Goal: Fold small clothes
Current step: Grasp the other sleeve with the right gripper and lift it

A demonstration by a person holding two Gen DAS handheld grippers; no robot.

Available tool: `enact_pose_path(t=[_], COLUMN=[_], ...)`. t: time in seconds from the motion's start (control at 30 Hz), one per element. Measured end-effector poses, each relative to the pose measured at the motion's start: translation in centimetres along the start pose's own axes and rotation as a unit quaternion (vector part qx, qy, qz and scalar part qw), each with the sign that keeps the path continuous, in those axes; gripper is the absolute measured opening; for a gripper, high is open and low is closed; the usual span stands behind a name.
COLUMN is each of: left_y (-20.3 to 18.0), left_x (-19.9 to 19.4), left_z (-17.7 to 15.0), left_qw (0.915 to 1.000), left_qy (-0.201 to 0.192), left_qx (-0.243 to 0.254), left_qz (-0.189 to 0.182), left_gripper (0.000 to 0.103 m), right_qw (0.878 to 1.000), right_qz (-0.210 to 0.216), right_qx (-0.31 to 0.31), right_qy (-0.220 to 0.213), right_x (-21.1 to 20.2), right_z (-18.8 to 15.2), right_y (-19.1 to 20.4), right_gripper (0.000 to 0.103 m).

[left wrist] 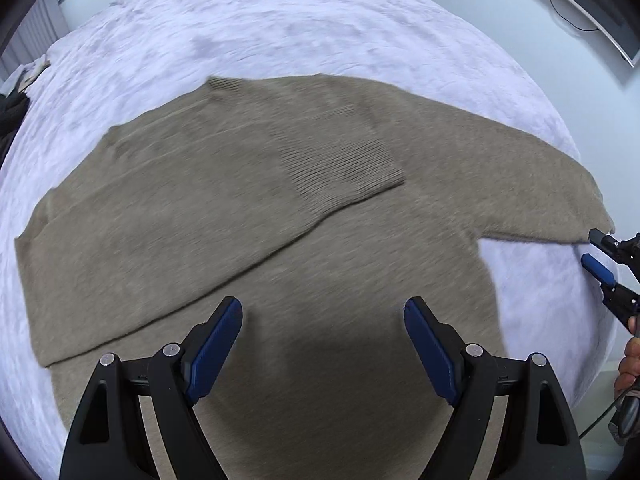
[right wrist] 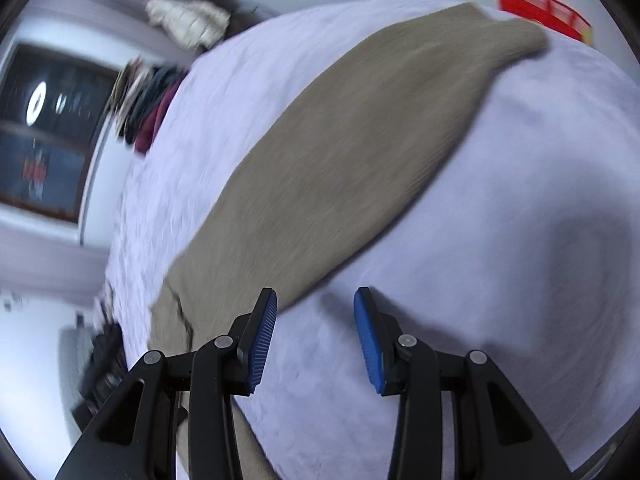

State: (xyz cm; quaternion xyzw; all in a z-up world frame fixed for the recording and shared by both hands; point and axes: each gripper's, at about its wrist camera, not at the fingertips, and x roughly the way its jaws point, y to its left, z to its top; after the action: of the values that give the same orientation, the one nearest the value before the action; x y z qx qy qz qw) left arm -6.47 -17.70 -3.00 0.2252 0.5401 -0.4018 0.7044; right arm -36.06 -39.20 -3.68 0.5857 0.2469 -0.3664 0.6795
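A beige knit sweater (left wrist: 224, 184) lies flat on the pale lilac bedspread (left wrist: 280, 28). One sleeve is folded across its body, the ribbed cuff (left wrist: 344, 168) near the middle. The other sleeve (left wrist: 520, 168) stretches out to the right. My left gripper (left wrist: 323, 312) hovers wide open over the sweater's lower body, nothing between its blue pads. My right gripper (left wrist: 591, 248) shows at the right edge beside the outstretched sleeve's end, its jaws apart and empty. In the right wrist view the right gripper (right wrist: 315, 300) hangs over bare bedspread (right wrist: 500, 240) just beside the long sleeve (right wrist: 352, 152).
A pile of clothes (right wrist: 140, 108) lies at the far side of the bed, and a red box (right wrist: 548, 8) stands beyond the sleeve's far end. A dark window (right wrist: 44, 132) and a white garment (right wrist: 184, 20) are on the wall side. A person's hand (left wrist: 628, 364) holds the right gripper.
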Motion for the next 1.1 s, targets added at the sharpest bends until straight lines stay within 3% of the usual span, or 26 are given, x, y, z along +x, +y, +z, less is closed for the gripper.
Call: enact_pose_path(t=[0.17,0.47,0.53,0.57,0.63,0.83,0.93,1.1], left_y=[-3.0,-8.7,-9.2,-9.3,-9.5,-8.6,-6.9,-3.0], left_x=[1.0,4.3,5.6,6.0,6.5,5.9,4.2,1.1], left_z=[2.6,4.4,4.4,4.3,4.5,5.6,5.3,4.0], left_qw=[0.9999,0.9989,0.9986,0.9983,0.9975,0.9986,0.9996,0.9991], left_qy=[-0.016,-0.027,-0.016,-0.014,-0.013,0.0,-0.016,-0.042], left_qx=[0.001,0.031,0.04,0.044,0.055,0.05,0.022,-0.006], left_qz=[0.001,0.022,0.031,0.035,0.044,0.02,0.003,0.0], left_gripper=[0.084,0.084,0.085,0.085,0.092,0.092,0.092,0.092], right_qw=[0.998,0.992,0.99,0.989,0.985,0.965,0.969,0.979], right_qz=[0.029,0.097,0.112,0.12,0.137,0.206,0.208,0.2], right_qx=[0.056,0.073,0.08,0.086,0.106,0.158,0.13,0.013], right_qy=[-0.029,-0.035,-0.031,-0.024,-0.025,-0.036,-0.037,-0.03], right_x=[-0.3,2.1,2.7,3.0,3.3,3.5,3.1,2.5], right_z=[3.0,5.5,5.8,6.0,6.1,5.6,5.9,6.3], right_y=[-2.8,-2.1,-1.8,-1.8,-1.9,-1.7,0.2,7.4], right_gripper=[0.044,0.042,0.016,0.011,0.007,0.006,0.006,0.006])
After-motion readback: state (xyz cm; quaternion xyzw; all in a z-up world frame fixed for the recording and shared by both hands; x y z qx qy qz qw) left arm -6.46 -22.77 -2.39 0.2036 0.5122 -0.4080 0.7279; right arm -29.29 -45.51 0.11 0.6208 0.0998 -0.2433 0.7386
